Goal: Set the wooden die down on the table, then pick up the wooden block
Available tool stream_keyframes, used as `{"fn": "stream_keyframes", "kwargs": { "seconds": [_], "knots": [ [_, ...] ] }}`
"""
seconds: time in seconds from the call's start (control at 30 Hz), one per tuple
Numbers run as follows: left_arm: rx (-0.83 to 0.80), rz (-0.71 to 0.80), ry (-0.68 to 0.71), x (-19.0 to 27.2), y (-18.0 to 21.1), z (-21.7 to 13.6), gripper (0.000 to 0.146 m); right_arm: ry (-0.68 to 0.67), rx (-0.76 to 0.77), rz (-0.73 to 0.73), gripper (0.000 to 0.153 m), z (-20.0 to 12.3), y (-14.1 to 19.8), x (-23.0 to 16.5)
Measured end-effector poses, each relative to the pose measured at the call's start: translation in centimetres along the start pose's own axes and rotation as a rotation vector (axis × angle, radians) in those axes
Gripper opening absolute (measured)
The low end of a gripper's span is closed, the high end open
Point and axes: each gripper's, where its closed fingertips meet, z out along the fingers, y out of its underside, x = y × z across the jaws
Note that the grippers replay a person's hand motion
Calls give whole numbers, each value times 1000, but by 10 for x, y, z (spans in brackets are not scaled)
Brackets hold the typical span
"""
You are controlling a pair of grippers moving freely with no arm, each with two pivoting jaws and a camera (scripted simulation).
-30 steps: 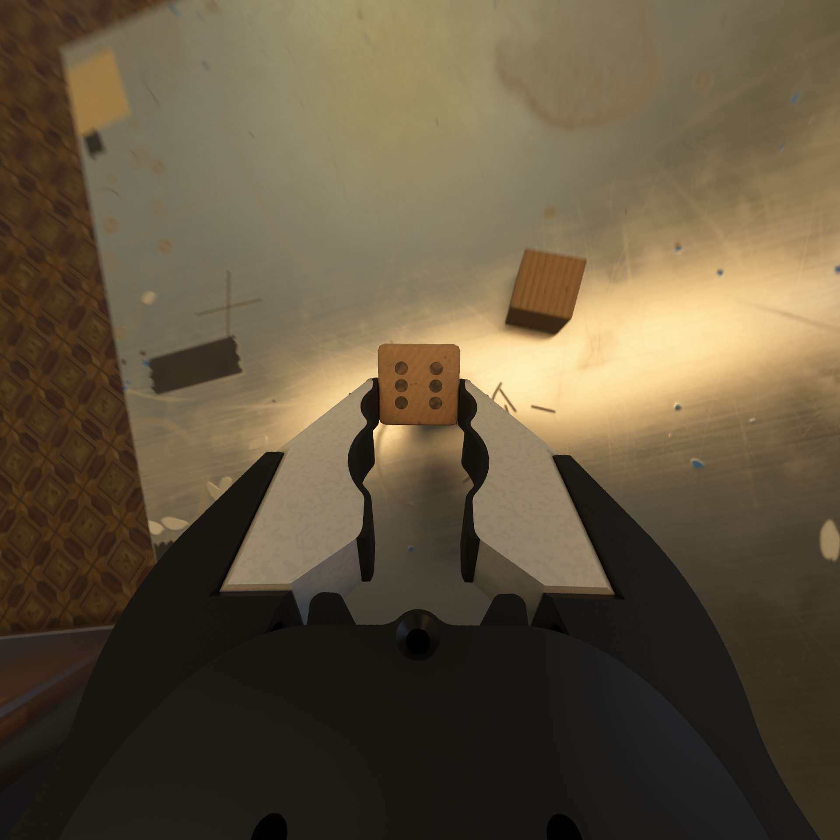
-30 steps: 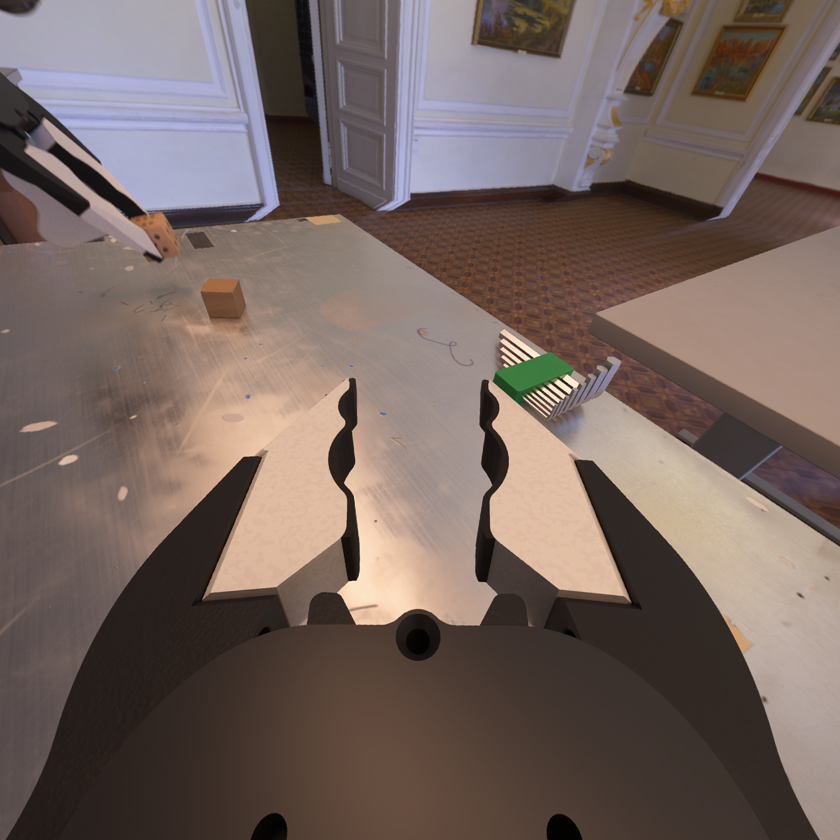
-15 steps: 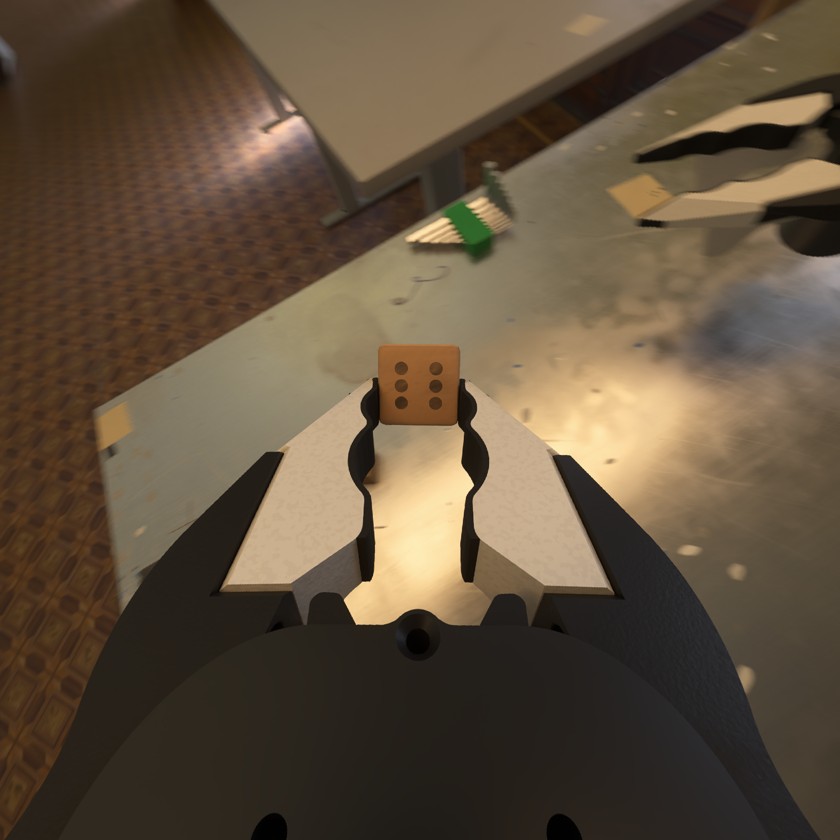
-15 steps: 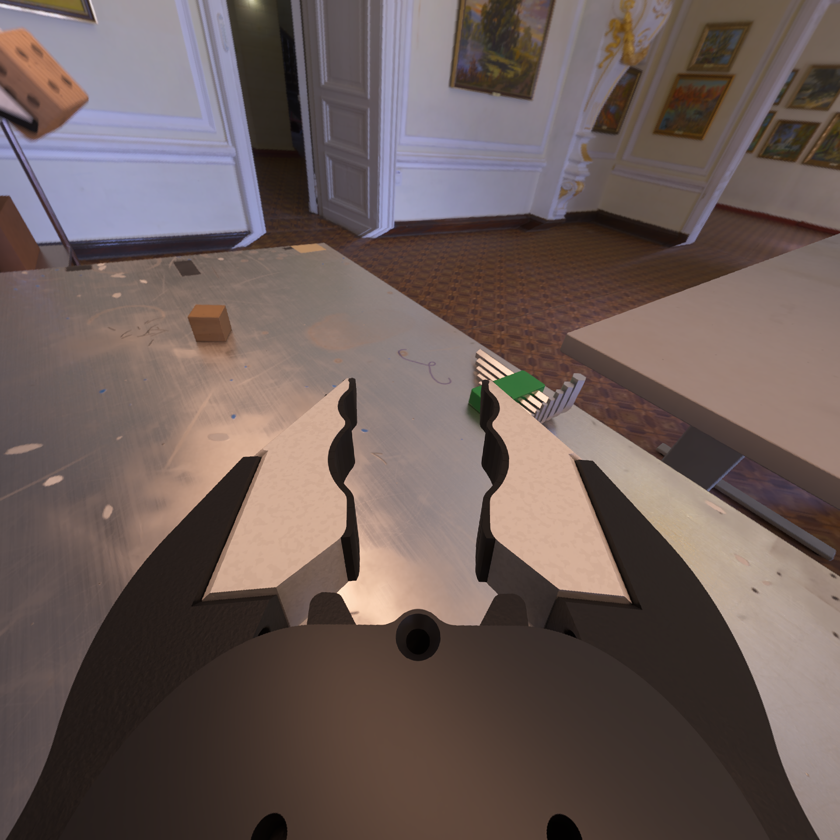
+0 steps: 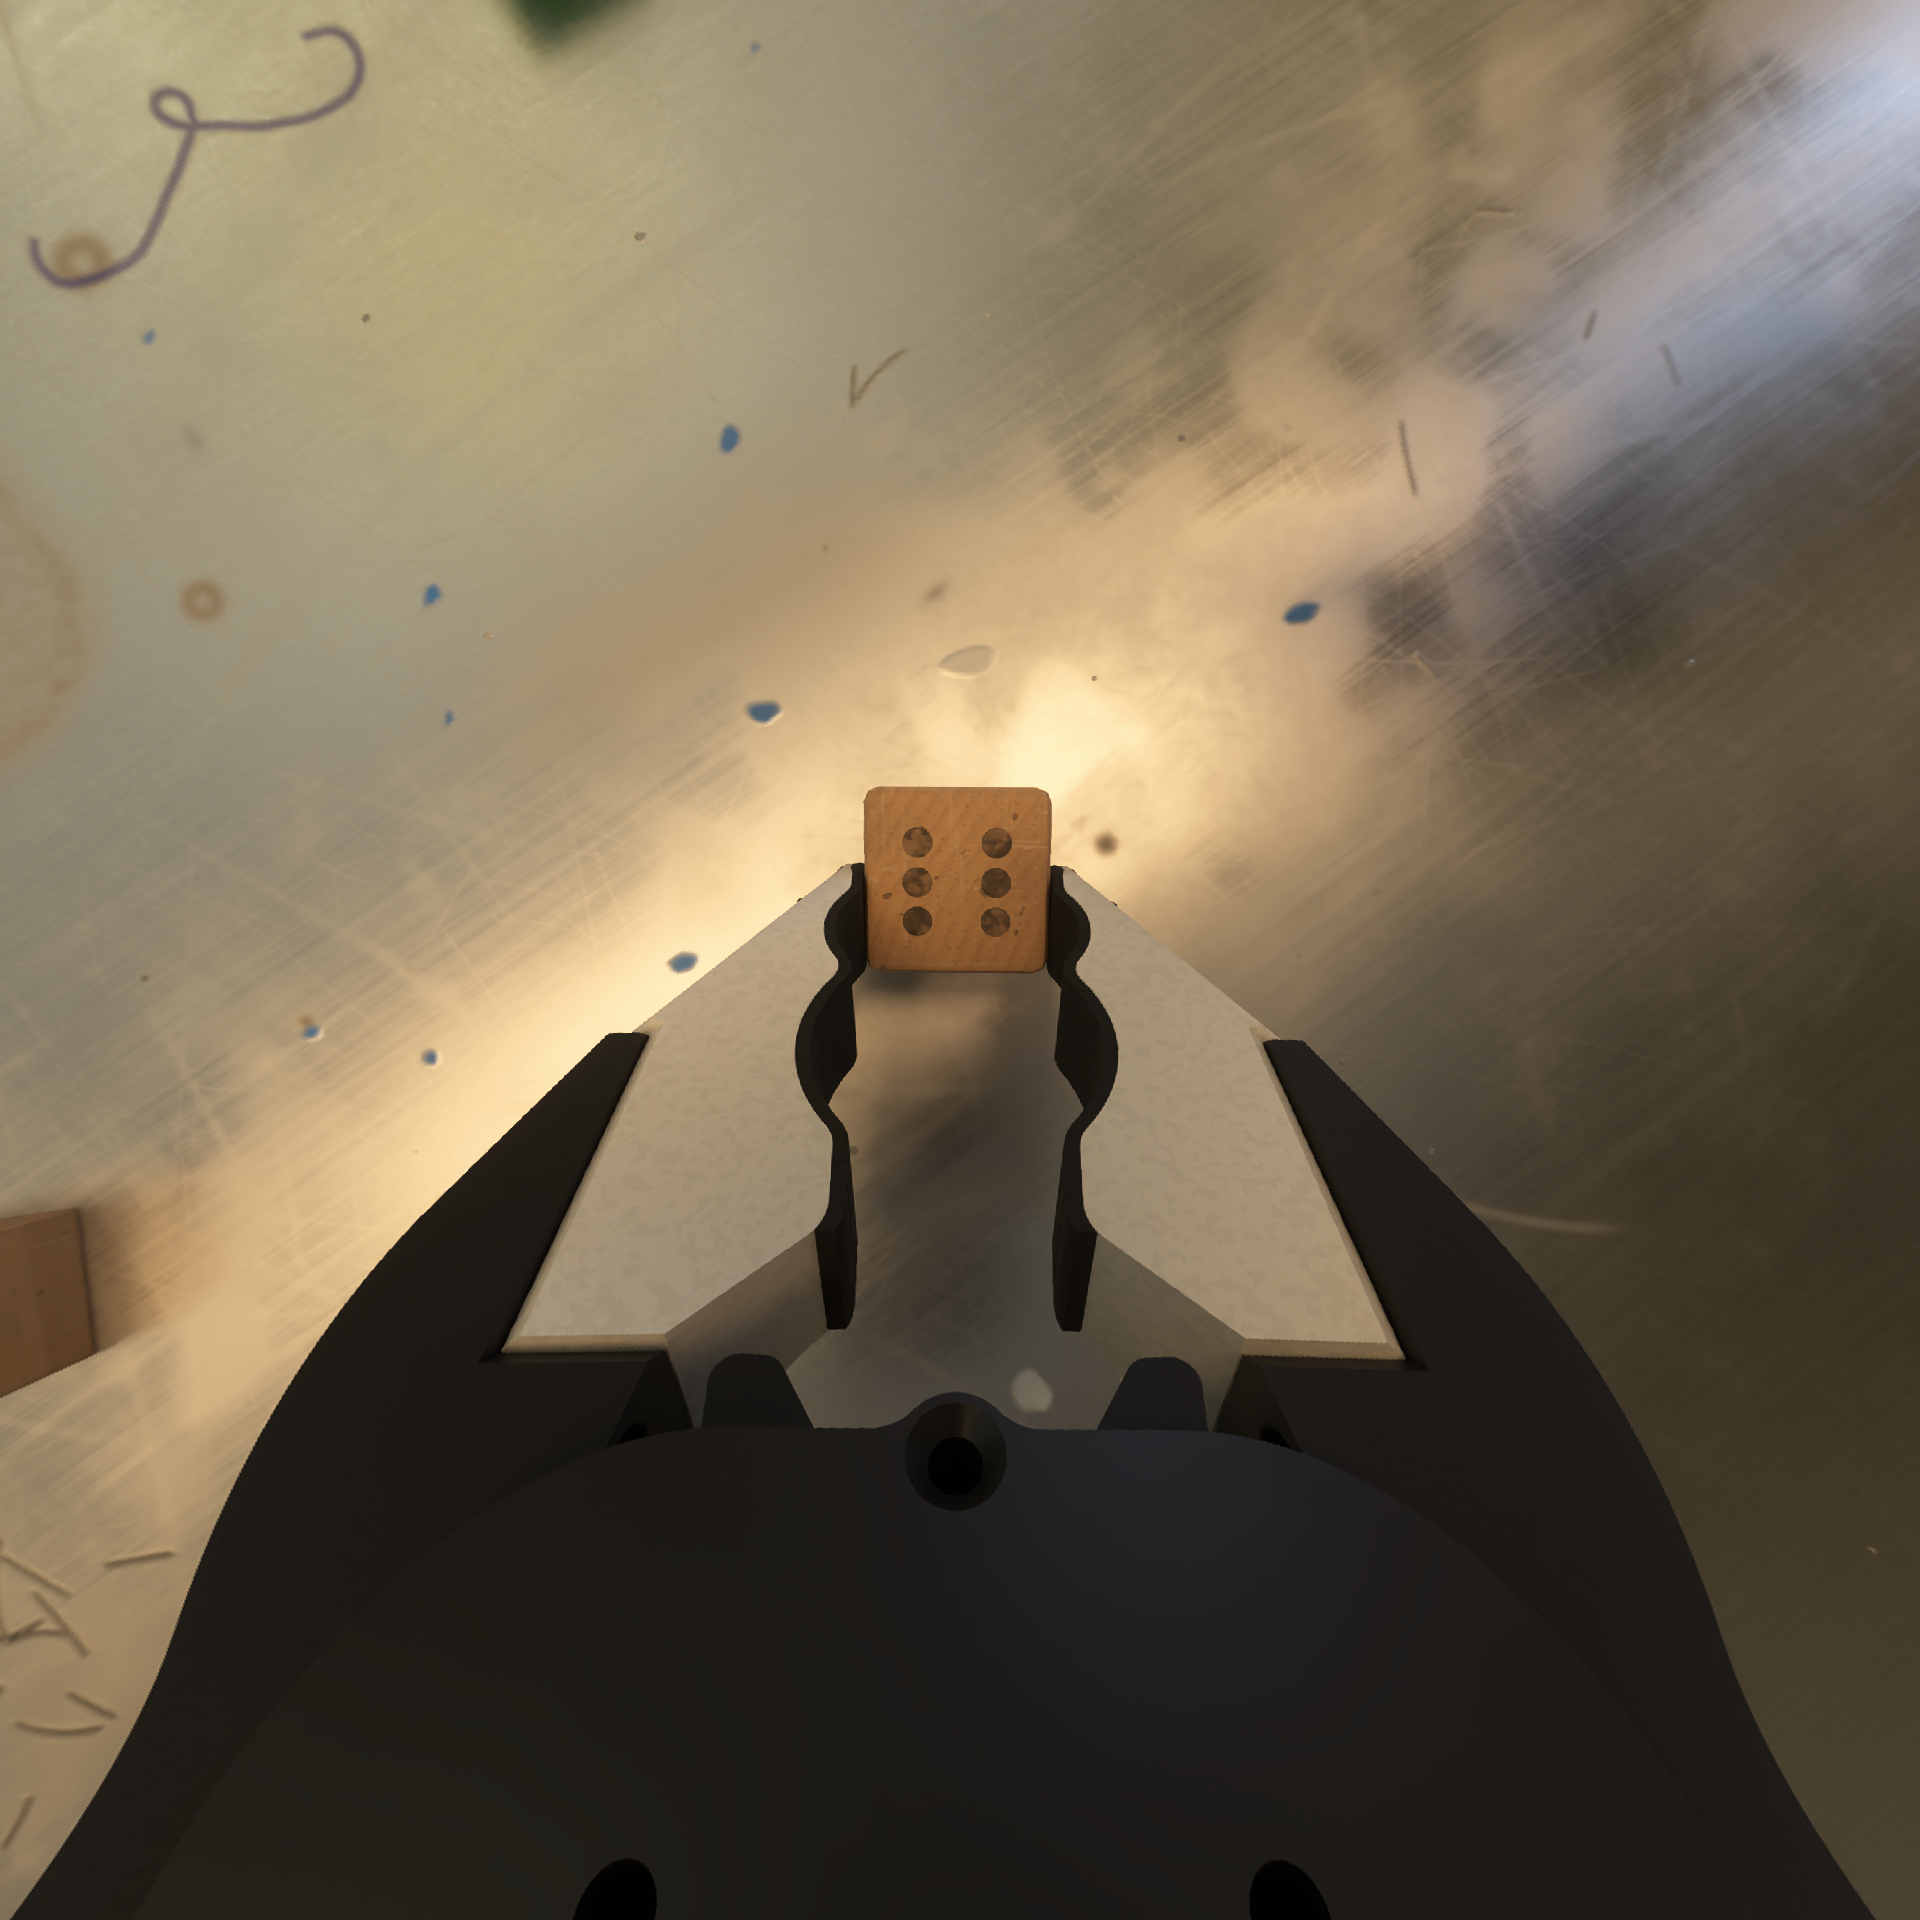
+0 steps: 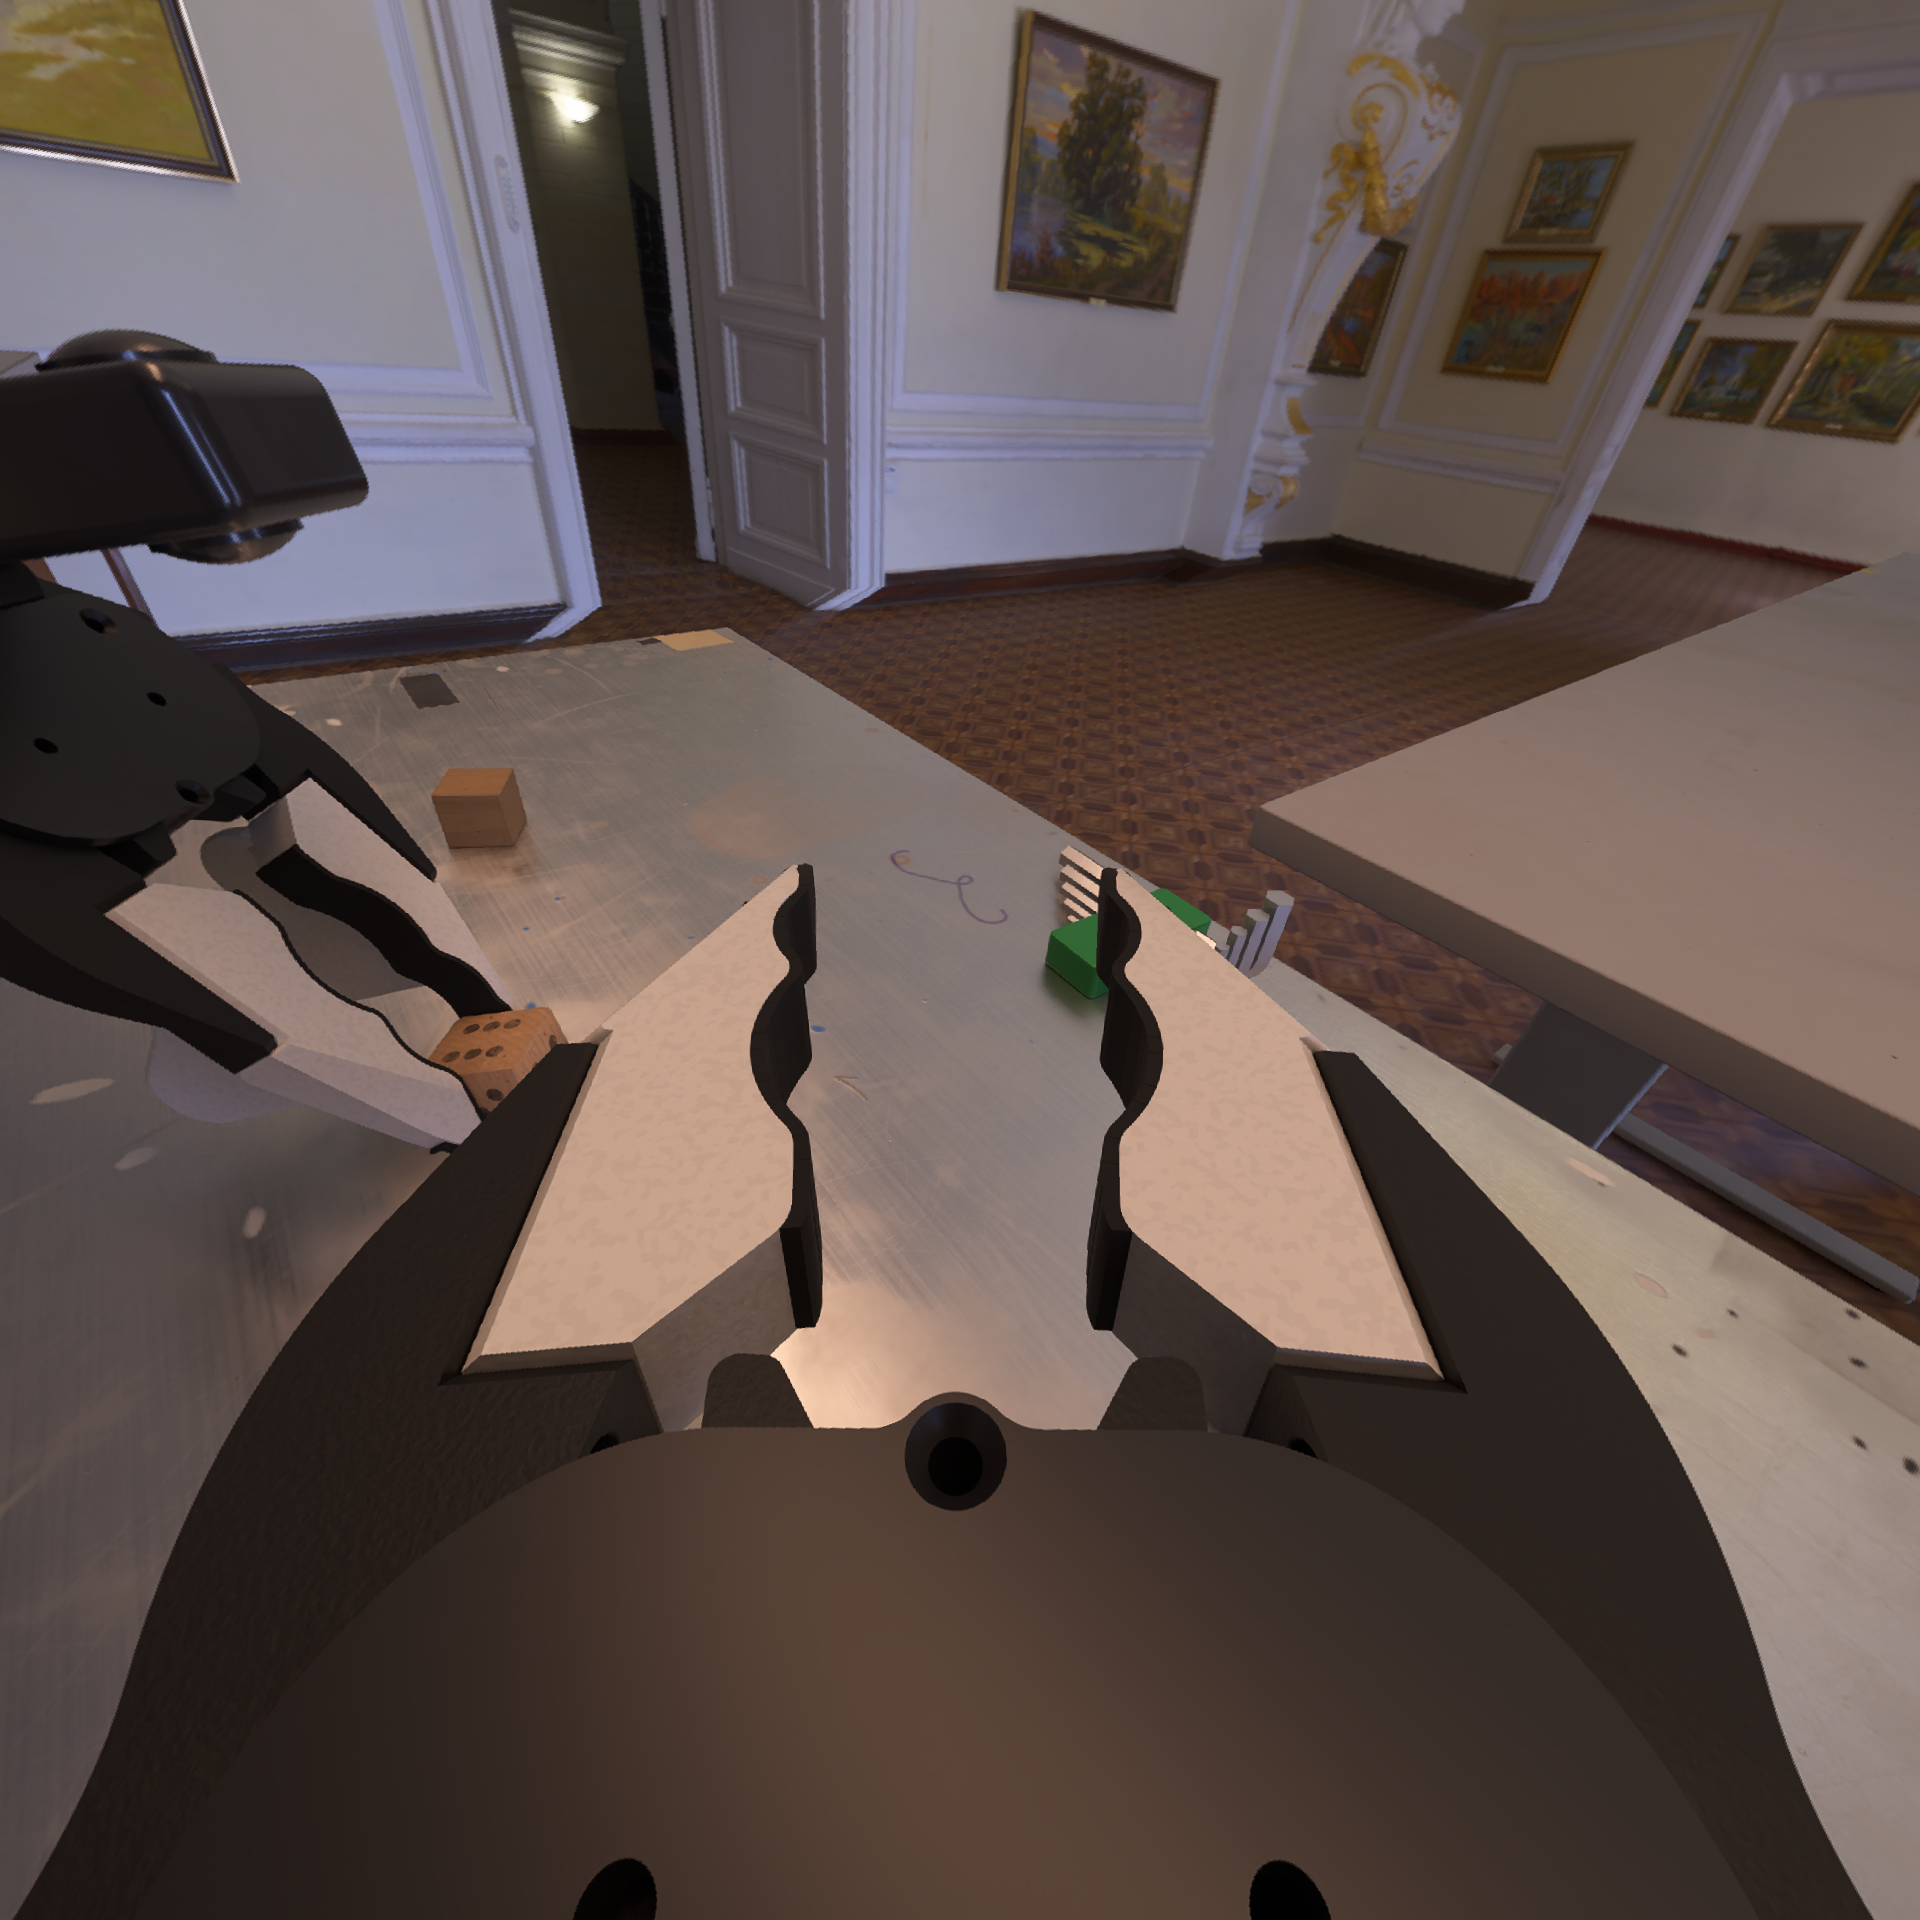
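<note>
The wooden die (image 5: 957, 879) sat pinched between the very tips of the left gripper (image 5: 957, 914), its six-pip face turned back toward the wrist camera and its two side faces pressed by the dark inner pads; in the right wrist view the same die (image 6: 497, 1051) appeared low over the tabletop (image 6: 644, 748), though whether it touched the metal could not be told, since the right gripper's own body hid its underside; it looked a small, rigid, light cube with rounded edges and smooth faces, so it would probably bear a firm squeeze without harm but might roll or skid on the polished surface if let go from any height; a release only once it rested flat seemed the safer judgement. The wooden block (image 6: 478, 807) stood alone farther up the tabletop, well apart from the die, and showed only as a sliver at the left edge of the left wrist view (image 5: 42, 1299); plain, square-sided and stiff, it would likely be light and best taken across two opposite flat faces, centred, so that it would not twist out. The right gripper (image 6: 954, 894) hung spread and empty above bare metal; just past its right fingertip lay a green holder with a fan of pale metal keys (image 6: 1081, 951), near the tabletop's edge and no part of the task.
</note>
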Motion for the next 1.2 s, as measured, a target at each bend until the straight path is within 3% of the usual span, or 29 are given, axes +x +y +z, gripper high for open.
{"fn": "stream_keyframes", "kwargs": {
  "seconds": [0.07,0.13,0.17,0.33,0.47,0.57,0.67,0.9,1.03,1.2],
  "knots": [
    [15,-11,14,2,-2,-4,34,-2,-6,-1,55,1,1,0],
    [53,-2,5,3,-6,-15,51,0,-12,-3,55,1,2,0],
    [83,4,-1,4,-9,-24,52,0,-12,-3,55,2,3,0],
    [330,12,-52,-8,-34,-104,52,2,-33,-10,55,4,9,0],
    [540,-53,-197,-57,-35,-185,50,7,-51,-41,54,6,14,-2],
    [559,-129,-292,-107,-12,-208,53,0,-66,-56,55,8,19,-5],
    [517,-207,-264,-143,12,-197,63,-4,-66,-91,55,8,19,-11],
    [314,-261,-115,-176,44,-120,69,45,11,-208,54,1,9,-13],
    [197,-238,-44,-171,42,-92,69,61,11,-159,54,0,12,-8],
    [-43,-148,-90,-173,51,-65,55,66,13,-142,53,-1,11,-4]
  ]
}}
